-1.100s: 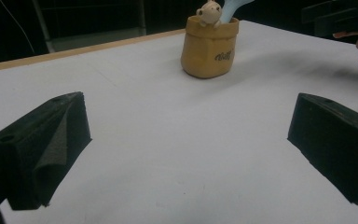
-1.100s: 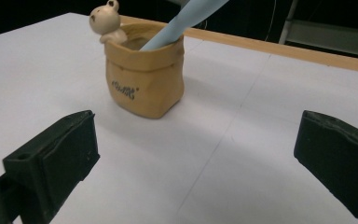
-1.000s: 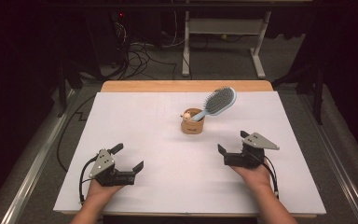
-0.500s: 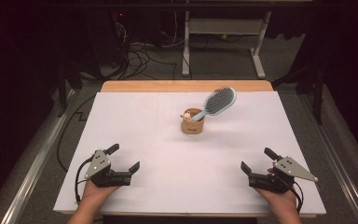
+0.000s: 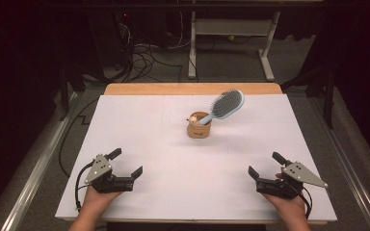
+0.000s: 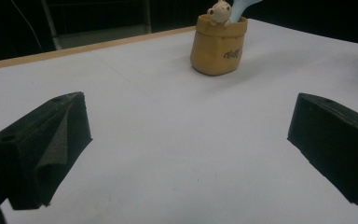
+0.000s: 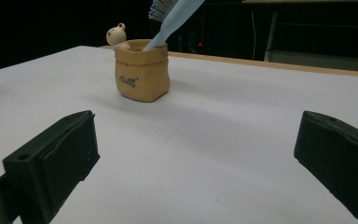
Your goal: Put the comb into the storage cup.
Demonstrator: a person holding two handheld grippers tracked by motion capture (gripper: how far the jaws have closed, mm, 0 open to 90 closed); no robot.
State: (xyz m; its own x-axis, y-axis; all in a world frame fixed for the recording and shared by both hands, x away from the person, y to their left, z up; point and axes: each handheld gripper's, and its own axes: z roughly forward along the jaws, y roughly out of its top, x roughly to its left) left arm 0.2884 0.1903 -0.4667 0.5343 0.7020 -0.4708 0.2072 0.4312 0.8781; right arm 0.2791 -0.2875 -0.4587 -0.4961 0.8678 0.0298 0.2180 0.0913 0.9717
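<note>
A tan sack-shaped cup (image 5: 199, 128) (image 6: 217, 45) (image 7: 142, 71) with a small bear figure (image 5: 192, 118) (image 6: 219, 11) (image 7: 116, 35) on its rim stands mid-table. A light-blue hairbrush (image 5: 224, 106) (image 7: 170, 18) leans in it, handle down and bristle head up to the right. My left gripper (image 5: 125, 162) (image 6: 186, 149) rests near the front left edge, open and holding nothing. My right gripper (image 5: 266, 166) (image 7: 196, 161) rests near the front right edge, open too, with nothing between its jaws. Both point toward the cup from well short of it.
The white table top (image 5: 164, 144) has a wooden strip (image 5: 192, 88) along its far edge. Beyond it are floor cables (image 5: 139, 53) and a desk frame (image 5: 231, 33). A metal rail (image 5: 33, 168) runs along the left side.
My right gripper has drawn back from mid-table to the front right edge. The left gripper has slid slightly toward the front edge. Cup and brush stay put.
</note>
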